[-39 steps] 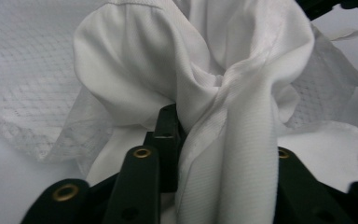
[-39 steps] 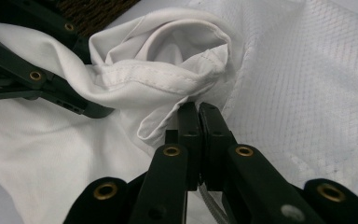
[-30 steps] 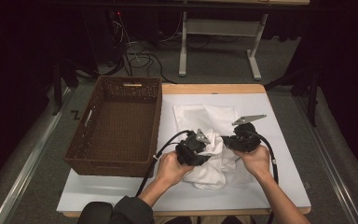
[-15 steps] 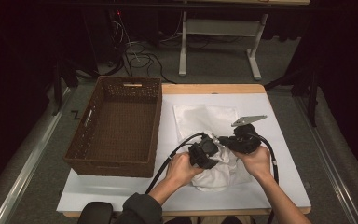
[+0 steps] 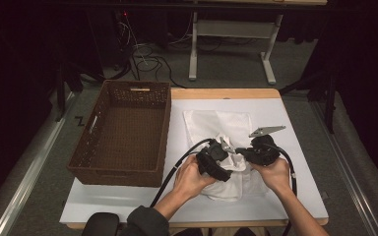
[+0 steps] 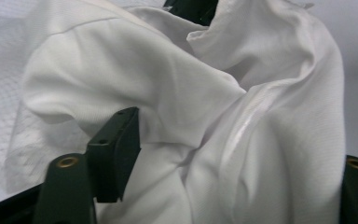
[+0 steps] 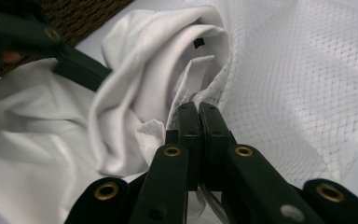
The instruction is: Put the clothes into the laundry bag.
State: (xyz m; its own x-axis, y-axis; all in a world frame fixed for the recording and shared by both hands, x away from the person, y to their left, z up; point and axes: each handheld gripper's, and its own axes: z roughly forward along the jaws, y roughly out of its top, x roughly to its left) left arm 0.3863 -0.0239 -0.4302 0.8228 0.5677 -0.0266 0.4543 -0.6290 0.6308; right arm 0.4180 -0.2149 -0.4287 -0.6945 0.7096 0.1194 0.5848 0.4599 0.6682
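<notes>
Still mid-bundle, nothing in the basket yet

Table [image 5: 295, 196] has the empty basket [image 5: 123, 132] on its left. White cloth [image 5: 226, 172] sits bunched between both grippers. Left gripper [image 6: 233, 154] jaws just opened, cloth loose between them; right gripper [image 7: 198, 126] is pinched tight on a fold. Can't tell what garment it is.

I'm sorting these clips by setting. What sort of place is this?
Probably a lab or recording room, not a home. A white-topped table stands alone in a dark space, loose cables lie on the floor behind it, and a bare desk frame stands beyond. A basket and white cloth are laid out for handling.
</notes>
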